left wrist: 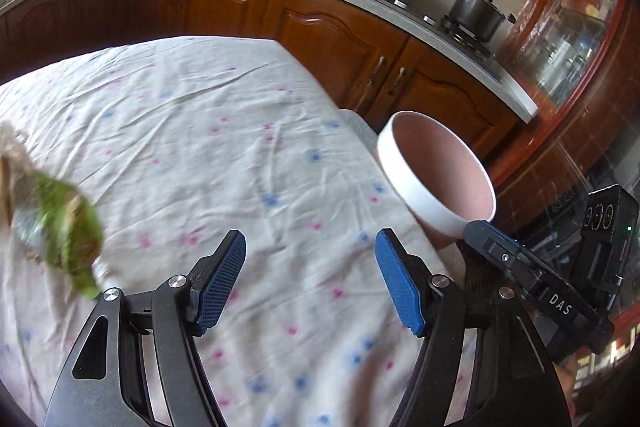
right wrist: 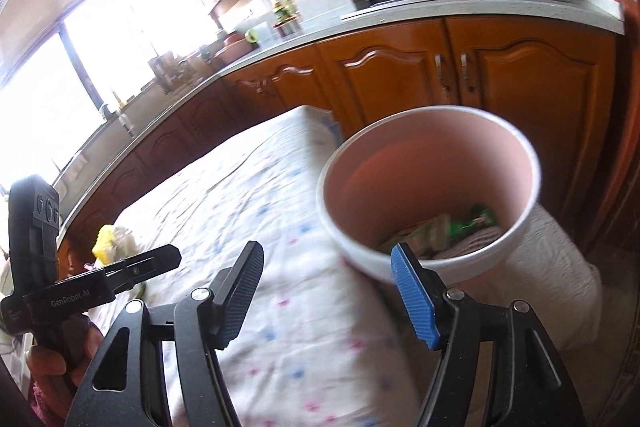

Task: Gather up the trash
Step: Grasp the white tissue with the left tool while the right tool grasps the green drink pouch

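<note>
Green crinkly wrapper point(left wrist: 66, 227) is lying on the flower-print tablecloth point(left wrist: 224, 131), off to the left of the left gripper point(left wrist: 310, 279) and a bit blurry, so I can't tell its long axis. That gripper is spread wide with nothing in it, and it's clearly the nearer one. The right gripper point(right wrist: 328, 291) is also gaping and empty, parked just beside the pink round plastic bin point(right wrist: 432, 155), which sits off the table's right edge with some green and pink wrappers already inside. Something yellow point(right wrist: 105, 242) sits near the far-left table edge too. Nothing looks to block the cloth between wrapper and bin, I'd guess.
</note>
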A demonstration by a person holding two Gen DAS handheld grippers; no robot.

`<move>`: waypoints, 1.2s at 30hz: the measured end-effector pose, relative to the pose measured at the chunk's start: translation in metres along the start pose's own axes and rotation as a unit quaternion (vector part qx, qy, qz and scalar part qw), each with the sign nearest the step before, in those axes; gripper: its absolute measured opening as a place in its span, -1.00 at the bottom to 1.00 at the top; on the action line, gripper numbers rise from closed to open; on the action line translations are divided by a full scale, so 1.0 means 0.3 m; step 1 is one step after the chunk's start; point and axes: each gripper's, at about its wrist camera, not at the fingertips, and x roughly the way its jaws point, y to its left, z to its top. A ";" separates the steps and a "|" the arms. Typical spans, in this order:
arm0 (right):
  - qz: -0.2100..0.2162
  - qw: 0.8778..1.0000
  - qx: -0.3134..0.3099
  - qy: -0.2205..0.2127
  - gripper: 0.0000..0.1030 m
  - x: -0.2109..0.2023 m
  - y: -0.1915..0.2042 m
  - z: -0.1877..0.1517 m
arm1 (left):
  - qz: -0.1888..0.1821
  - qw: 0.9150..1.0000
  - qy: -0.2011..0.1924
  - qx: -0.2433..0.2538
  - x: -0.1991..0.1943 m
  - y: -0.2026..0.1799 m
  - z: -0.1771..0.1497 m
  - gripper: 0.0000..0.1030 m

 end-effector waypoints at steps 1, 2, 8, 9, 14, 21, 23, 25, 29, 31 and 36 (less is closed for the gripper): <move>0.006 1.000 -0.005 0.006 0.32 0.010 0.018 -0.007 | 0.004 1.000 0.000 -0.005 -0.012 0.025 -0.008 0.33; 0.013 1.000 -0.010 0.012 0.32 0.022 0.038 -0.015 | 0.006 1.000 0.001 -0.011 -0.020 0.048 -0.015 0.33; 0.037 0.998 -0.033 0.035 0.32 0.070 0.144 -0.066 | 0.020 0.999 -0.001 -0.050 -0.073 0.162 -0.063 0.33; 0.042 0.998 -0.038 0.039 0.32 0.079 0.162 -0.071 | 0.020 0.998 -0.001 -0.055 -0.080 0.173 -0.068 0.33; 0.056 0.995 -0.058 0.056 0.32 0.110 0.240 -0.096 | 0.026 0.996 -0.011 -0.083 -0.137 0.265 -0.102 0.33; 0.074 0.992 -0.070 0.069 0.32 0.146 0.331 -0.118 | 0.024 0.994 -0.021 -0.103 -0.218 0.364 -0.137 0.33; 0.078 0.992 -0.072 0.073 0.32 0.161 0.354 -0.117 | 0.026 0.994 -0.025 -0.103 -0.243 0.382 -0.147 0.33; 0.084 0.990 -0.078 0.076 0.32 0.174 0.383 -0.120 | 0.030 0.994 -0.029 -0.104 -0.269 0.409 -0.157 0.33; 0.098 0.987 -0.092 0.085 0.32 0.209 0.453 -0.124 | 0.051 0.991 -0.040 -0.120 -0.303 0.489 -0.154 0.33; 0.107 0.985 -0.098 0.090 0.32 0.232 0.484 -0.121 | 0.060 0.988 -0.042 -0.133 -0.306 0.547 -0.141 0.33; 0.124 0.981 -0.115 0.098 0.32 0.291 0.560 -0.107 | 0.079 0.984 -0.047 -0.154 -0.304 0.659 -0.082 0.33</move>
